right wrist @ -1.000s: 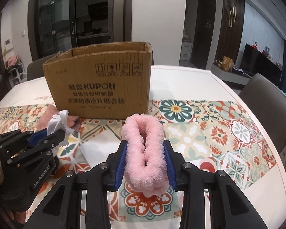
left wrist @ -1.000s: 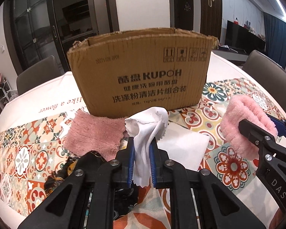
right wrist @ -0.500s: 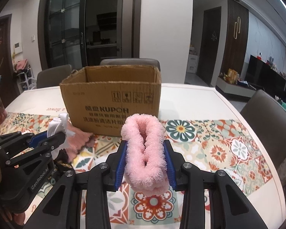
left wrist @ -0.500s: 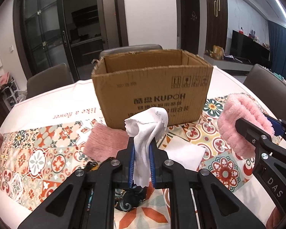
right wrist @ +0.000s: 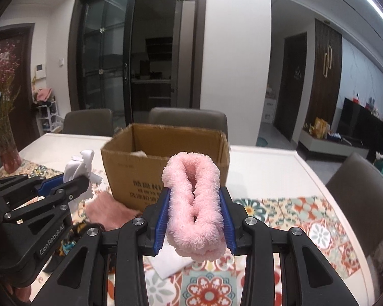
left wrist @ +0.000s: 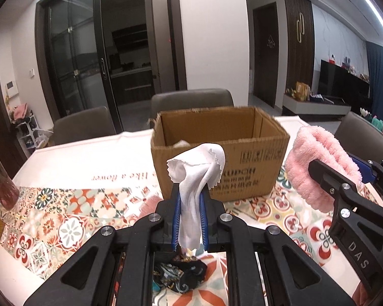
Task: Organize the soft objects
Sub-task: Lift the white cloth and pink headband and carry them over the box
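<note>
My left gripper [left wrist: 190,196] is shut on a white cloth [left wrist: 196,173] and holds it up in front of the open cardboard box [left wrist: 245,176]. My right gripper [right wrist: 194,204] is shut on a fluffy pink towel [right wrist: 194,199], held in the air near the box [right wrist: 120,163]. The pink towel also shows in the left wrist view [left wrist: 319,163], and the white cloth in the right wrist view [right wrist: 80,165]. Something white lies inside the box [left wrist: 181,144].
A flat pink cloth [right wrist: 107,209], a dark patterned cloth [left wrist: 181,278] and a white sheet [right wrist: 171,265] lie on the patterned tablecloth [left wrist: 63,219] before the box. A vase [left wrist: 2,191] stands far left. Chairs [right wrist: 189,119] stand behind the table.
Both grippers have risen with their cloths. The box now sits lower in both views and its open inside shows.
</note>
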Tool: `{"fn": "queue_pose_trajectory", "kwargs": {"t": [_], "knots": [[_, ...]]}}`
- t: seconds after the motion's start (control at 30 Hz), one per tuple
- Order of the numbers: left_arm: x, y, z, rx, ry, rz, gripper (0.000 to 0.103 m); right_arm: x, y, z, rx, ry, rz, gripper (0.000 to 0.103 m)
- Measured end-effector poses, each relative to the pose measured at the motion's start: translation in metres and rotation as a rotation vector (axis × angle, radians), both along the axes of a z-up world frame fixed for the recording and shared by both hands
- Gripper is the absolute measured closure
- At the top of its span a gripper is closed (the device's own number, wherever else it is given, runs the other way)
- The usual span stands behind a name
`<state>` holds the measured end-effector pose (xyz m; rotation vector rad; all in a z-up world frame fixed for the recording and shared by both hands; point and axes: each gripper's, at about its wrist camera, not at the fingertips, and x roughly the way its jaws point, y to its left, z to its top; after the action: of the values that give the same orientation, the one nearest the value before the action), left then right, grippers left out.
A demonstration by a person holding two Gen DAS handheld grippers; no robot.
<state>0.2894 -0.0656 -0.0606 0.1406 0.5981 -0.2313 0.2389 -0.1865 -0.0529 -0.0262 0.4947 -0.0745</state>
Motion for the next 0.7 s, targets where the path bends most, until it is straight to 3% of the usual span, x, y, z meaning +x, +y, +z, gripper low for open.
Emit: {"fn": "queue_pose_trajectory", "kwargs": {"t": [0.37, 0.7], "knots": [[0.017, 0.003, 0.034, -0.019, -0.086, 0.014, 0.088, 0.023, 0.005, 0.029, -0.023, -0.097, 0.038, 0.065], [0.046, -0.003, 0.047, -0.012, -0.126, 0.012, 0.088, 0.050, 0.008, 0.041, -0.057, -0.152, 0.052, 0.065]]}}
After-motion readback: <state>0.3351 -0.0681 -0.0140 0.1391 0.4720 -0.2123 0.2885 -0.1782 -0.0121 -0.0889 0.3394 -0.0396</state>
